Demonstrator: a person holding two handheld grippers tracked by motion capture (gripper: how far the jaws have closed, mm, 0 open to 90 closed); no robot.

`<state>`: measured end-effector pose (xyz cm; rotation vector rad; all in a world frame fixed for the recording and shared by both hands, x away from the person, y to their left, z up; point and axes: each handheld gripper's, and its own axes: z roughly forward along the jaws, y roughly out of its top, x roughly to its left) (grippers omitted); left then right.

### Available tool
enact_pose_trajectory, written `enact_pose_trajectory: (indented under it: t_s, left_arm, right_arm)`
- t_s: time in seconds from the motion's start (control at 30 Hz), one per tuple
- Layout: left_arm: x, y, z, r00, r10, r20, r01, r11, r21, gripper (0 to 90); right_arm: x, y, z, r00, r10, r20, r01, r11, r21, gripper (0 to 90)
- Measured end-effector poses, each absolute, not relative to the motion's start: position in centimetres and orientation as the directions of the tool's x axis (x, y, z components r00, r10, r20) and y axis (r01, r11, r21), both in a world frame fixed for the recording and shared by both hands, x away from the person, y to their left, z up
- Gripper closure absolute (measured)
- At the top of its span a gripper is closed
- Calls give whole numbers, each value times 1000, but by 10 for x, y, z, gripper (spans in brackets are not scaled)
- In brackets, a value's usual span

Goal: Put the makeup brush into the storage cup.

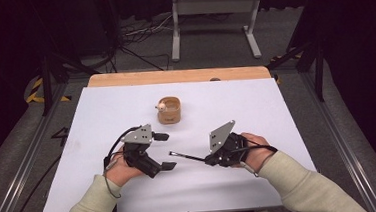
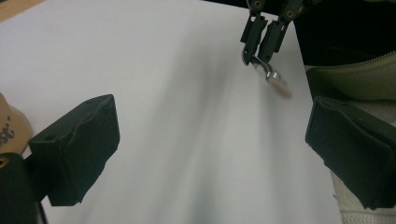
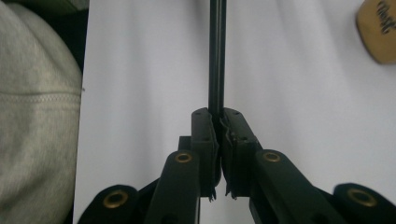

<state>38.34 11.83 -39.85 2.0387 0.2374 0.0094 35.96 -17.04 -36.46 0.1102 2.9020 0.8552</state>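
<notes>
My right gripper (image 1: 211, 159) is pinching a thin black brush (image 1: 185, 157). Its jaws are pressed tight on the handle, and the handle runs straight out from between them in the right gripper view. In the high view the brush pokes out to the left, toward my left gripper (image 1: 164, 152). In the left gripper view the brush tip looks pale and soft, but it is blurry, so I can't be sure what it is.

My left gripper is spread wide and holds nothing. Its two black pads sit far apart, with bare table between them. The brush tip ends just beside its lower jaw, and I can't tell if they touch.

A little wooden cup (image 1: 169, 110) stands on the white table (image 1: 256, 111), farther back, between the two grippers. A small round thing (image 1: 161, 107) rests at its rim. The cup is well apart from the brush. Nothing lies on the table between the brush and the cup.
</notes>
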Motion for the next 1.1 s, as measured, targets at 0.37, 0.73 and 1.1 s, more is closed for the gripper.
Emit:
enact_pose_trajectory:
  t_s: [0.37,0.73,1.1]
  left_arm:
    - [385,123,-400,977,192,-95,168,-406,898,30]
    - [385,126,-400,976,197,-94,164,-381,910,28]
    - [386,129,-399,973,212,-93,164,-350,922,25]
  right_arm:
    - [354,-186,-363,-977,162,-136,9,675,737,847]
    - [349,-193,-370,-966,215,-145,-14,516,856,847]
    - [345,-198,-388,-954,285,-95,-1,315,949,847]
